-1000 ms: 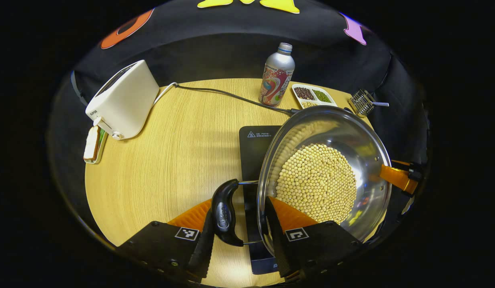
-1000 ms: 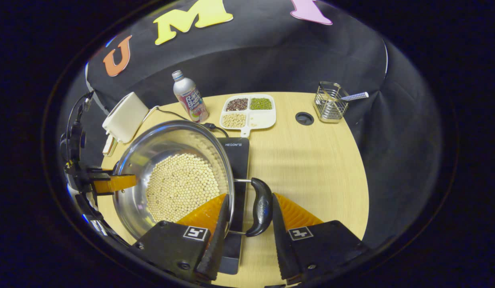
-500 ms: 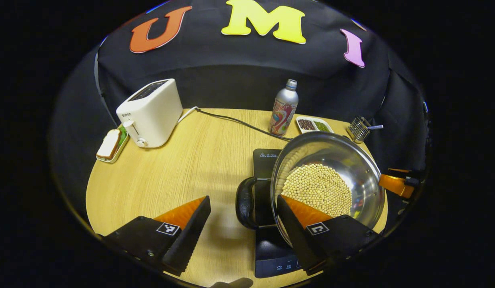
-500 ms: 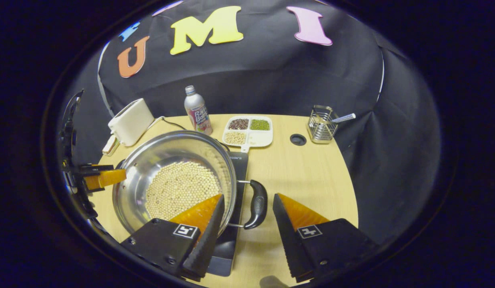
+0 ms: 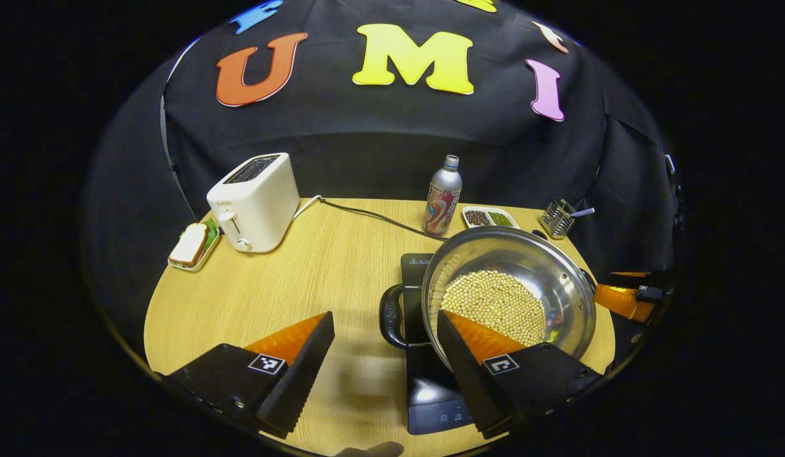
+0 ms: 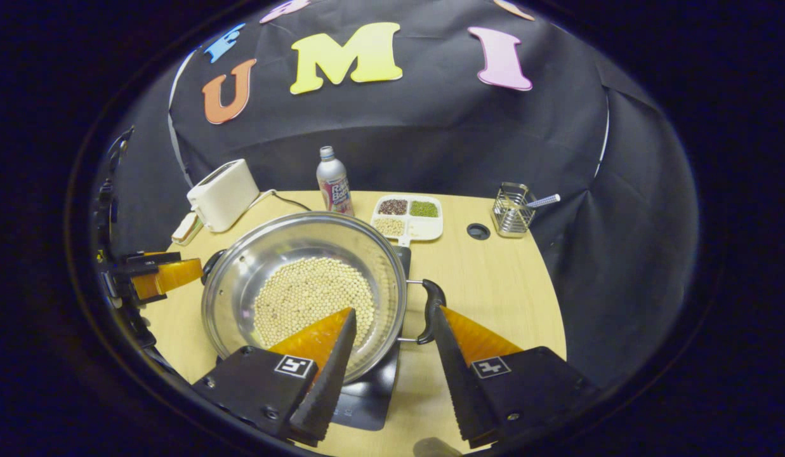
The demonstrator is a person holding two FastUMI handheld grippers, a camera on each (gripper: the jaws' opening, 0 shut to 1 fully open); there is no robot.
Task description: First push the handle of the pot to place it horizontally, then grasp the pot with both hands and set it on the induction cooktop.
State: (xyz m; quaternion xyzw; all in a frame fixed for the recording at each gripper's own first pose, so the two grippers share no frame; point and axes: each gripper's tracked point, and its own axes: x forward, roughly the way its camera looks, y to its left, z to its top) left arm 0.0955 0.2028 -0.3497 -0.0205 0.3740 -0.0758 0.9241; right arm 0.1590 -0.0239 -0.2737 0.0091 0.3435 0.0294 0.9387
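A steel pot point(image 5: 513, 292) of pale beans point(image 6: 313, 304) sits on the black induction cooktop point(image 5: 430, 387) at the middle of the wooden worktop point(image 5: 290, 279), its black side handles level. Both hand-held grippers, left point(image 5: 386, 355) and right point(image 6: 392, 352), are spread wide, pinching nothing, just short of the handles. A toaster point(image 5: 256, 200), bottle point(image 6: 334, 181) and divided tray point(image 6: 408, 217) stand behind.

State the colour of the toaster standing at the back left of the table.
The toaster is white or cream, clearest in the left gripper view.
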